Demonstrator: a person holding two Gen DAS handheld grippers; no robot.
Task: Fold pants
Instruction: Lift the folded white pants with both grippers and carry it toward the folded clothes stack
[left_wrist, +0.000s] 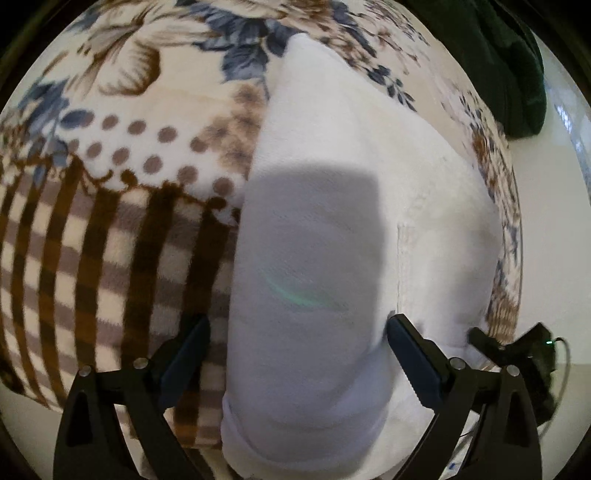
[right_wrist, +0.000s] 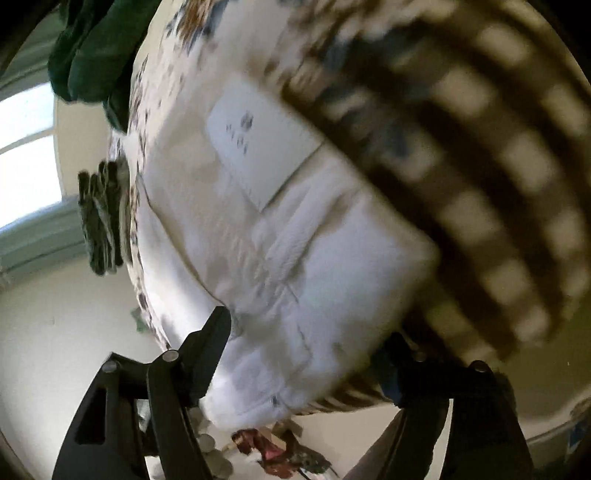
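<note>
Our left gripper gapes wide over the white pants; right gripper also spread, empty. Pants lie on the patterned fleece blanket. Soft, light, floppy; we'd pinch hem corners.

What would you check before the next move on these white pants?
1. Left gripper open, fingers either side of the pants: ok.
2. Right gripper open: ok.
3. Pants gripped by either: not ok, neither holds them.
4. Pants lying on the blanket: ok.
5. Fold edges lined up: cannot tell, the right view is blurred.
6. Green cloth apart from the pants: ok.
</note>
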